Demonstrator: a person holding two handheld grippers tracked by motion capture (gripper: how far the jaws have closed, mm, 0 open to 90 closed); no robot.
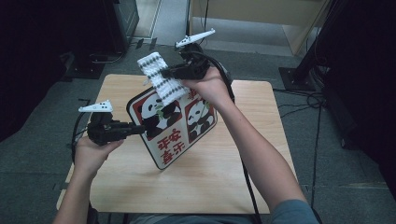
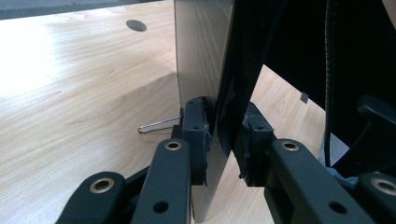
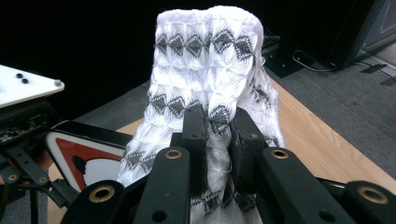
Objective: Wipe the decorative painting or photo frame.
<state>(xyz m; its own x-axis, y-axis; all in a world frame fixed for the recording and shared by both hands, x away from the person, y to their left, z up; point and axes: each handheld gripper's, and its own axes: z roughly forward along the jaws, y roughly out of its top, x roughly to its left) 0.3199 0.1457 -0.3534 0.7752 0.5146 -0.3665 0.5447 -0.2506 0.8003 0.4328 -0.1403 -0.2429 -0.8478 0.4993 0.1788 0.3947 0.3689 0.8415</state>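
Observation:
A flat board with panda pictures and red panels (image 1: 173, 126) stands tilted on its lower corner on the wooden table (image 1: 210, 182). My left gripper (image 1: 140, 129) is shut on the board's left edge; in the left gripper view the board (image 2: 203, 56) is seen edge-on between the pads (image 2: 195, 133). My right gripper (image 1: 164, 73) is shut on a white knitted cloth with grey diamond patterns (image 1: 159, 77), held against the board's top edge. In the right gripper view the cloth (image 3: 208, 70) rises between the jaws, with the board's corner (image 3: 88, 154) at lower left.
A metal wire clip (image 2: 156, 126) lies on the table beside the board. A round hole (image 2: 136, 25) sits in the tabletop. Cables (image 1: 303, 100) run over the grey floor right of the table. Dark equipment stands (image 1: 93, 65) are at the back left.

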